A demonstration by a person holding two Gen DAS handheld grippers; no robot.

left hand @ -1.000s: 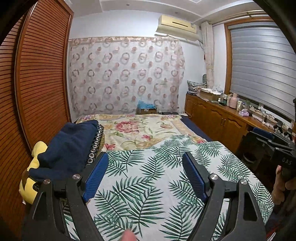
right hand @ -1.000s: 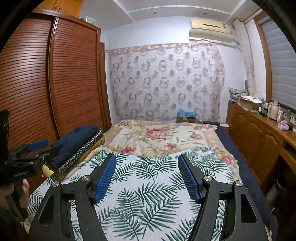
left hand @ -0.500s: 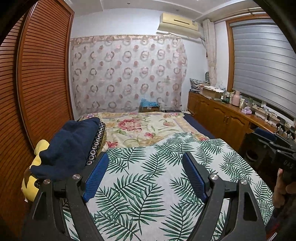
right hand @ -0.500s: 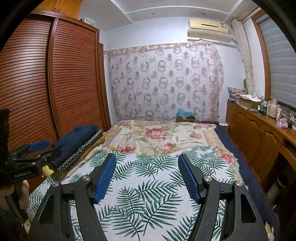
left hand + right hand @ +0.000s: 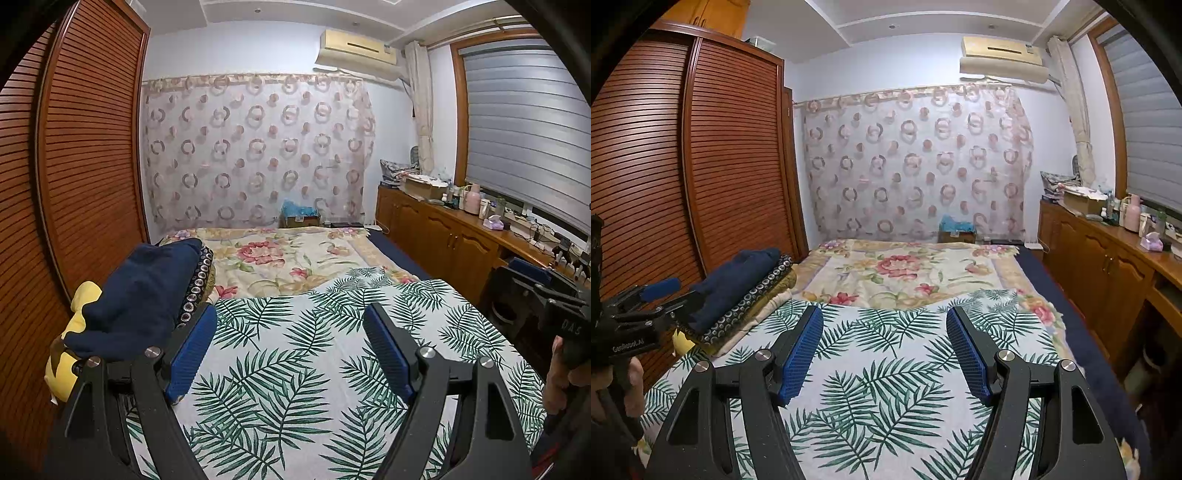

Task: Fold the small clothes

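The left gripper (image 5: pixel 291 332), a black angular frame with ribbed blue rubber pads, stood with its jaws wide apart and nothing between them, hanging above the white cotton sheet printed with green palm fronds (image 5: pixel 303 354). The right gripper (image 5: pixel 884 339), of the same black frame and blue ridged pads, was likewise spread open and empty over that sheet. Silver round bolt heads marked the finger joints of both.

The small clothes sat as a stack of folded clothes (image 5: pixel 738 291) at the left edge of the bed, next to the wardrobe: a soft navy knit garment (image 5: pixel 144 291) on top, beneath it a dark cloth patterned with rows of small white rings (image 5: pixel 195 284), then olive and cream layers. A bright yellow cloth (image 5: pixel 79 306) showed from under the navy piece at the near end.

Farther up the bed lay a cream quilt with large pink and red flowers (image 5: pixel 905 269). A reddish-brown wardrobe with horizontal louvred slats (image 5: pixel 731 155) lined the left wall, and a sheer curtain printed with pink rings and dots (image 5: pixel 916 162) covered the far wall.

In the right wrist view, the left gripper's handle bore white lettering reading roughly "GenRobot.AI". In the left wrist view, the right gripper's body showed letters like "DAS", partly hidden.
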